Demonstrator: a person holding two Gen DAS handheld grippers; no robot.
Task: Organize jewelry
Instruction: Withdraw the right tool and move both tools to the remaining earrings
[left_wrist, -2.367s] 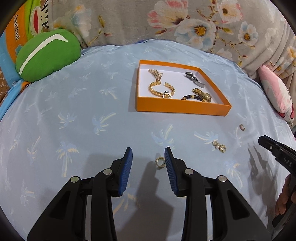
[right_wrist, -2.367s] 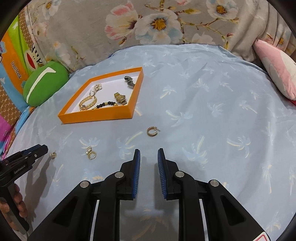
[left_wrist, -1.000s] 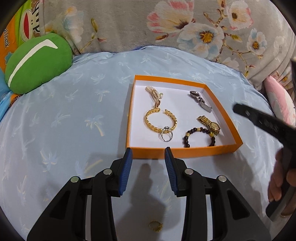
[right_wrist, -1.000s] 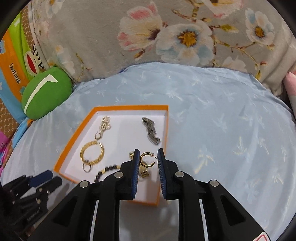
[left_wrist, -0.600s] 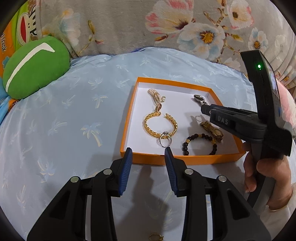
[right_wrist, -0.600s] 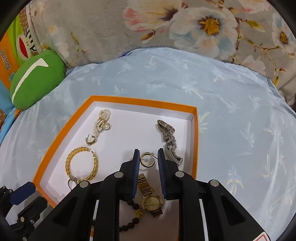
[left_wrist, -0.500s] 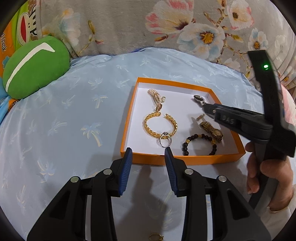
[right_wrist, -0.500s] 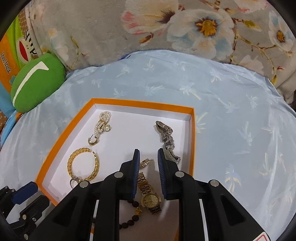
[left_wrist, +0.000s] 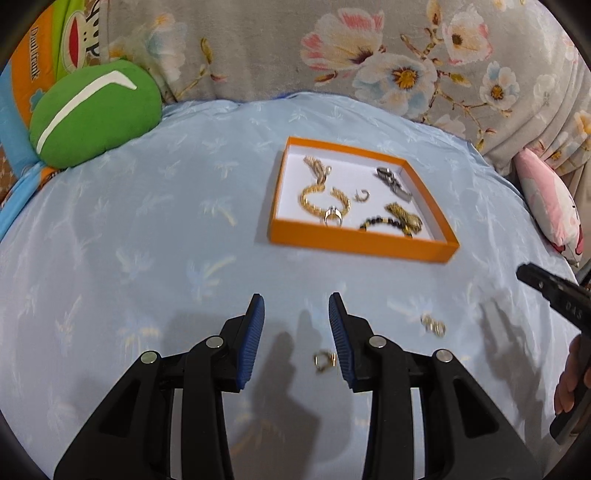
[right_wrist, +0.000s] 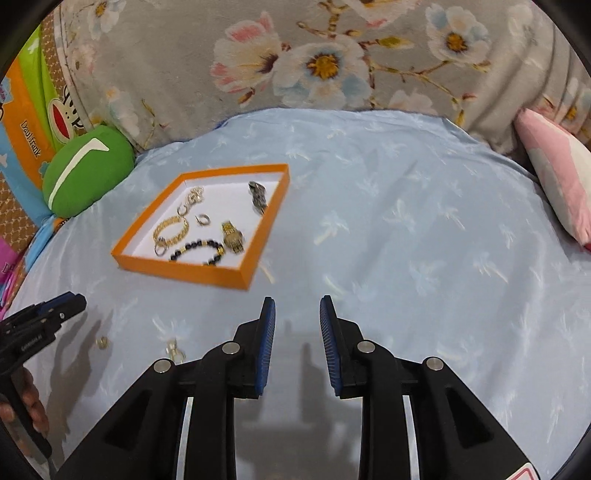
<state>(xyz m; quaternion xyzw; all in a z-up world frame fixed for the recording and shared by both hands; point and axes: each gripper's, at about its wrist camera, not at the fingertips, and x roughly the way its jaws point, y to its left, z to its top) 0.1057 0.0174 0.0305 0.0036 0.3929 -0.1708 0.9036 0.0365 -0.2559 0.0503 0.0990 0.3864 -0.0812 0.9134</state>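
Note:
An orange tray with a white floor lies on the blue sheet. It holds a gold chain bracelet, a ring, a black bead bracelet, a gold watch, a silver clasp, a pearl piece and a gold hoop earring. My left gripper is open and empty above the sheet. A gold hoop earring lies by its right finger. A pearl earring lies to the right. My right gripper is open and empty, right of the tray.
A small gold piece lies on the sheet near the left gripper's tip in the right wrist view. A green cushion sits at the back left, a pink pillow at the right, and a floral cover behind.
My right gripper opened, dropped the gold hoop earring into the tray and drew back. My left gripper pulled back from the tray toward the loose earring on the sheet.

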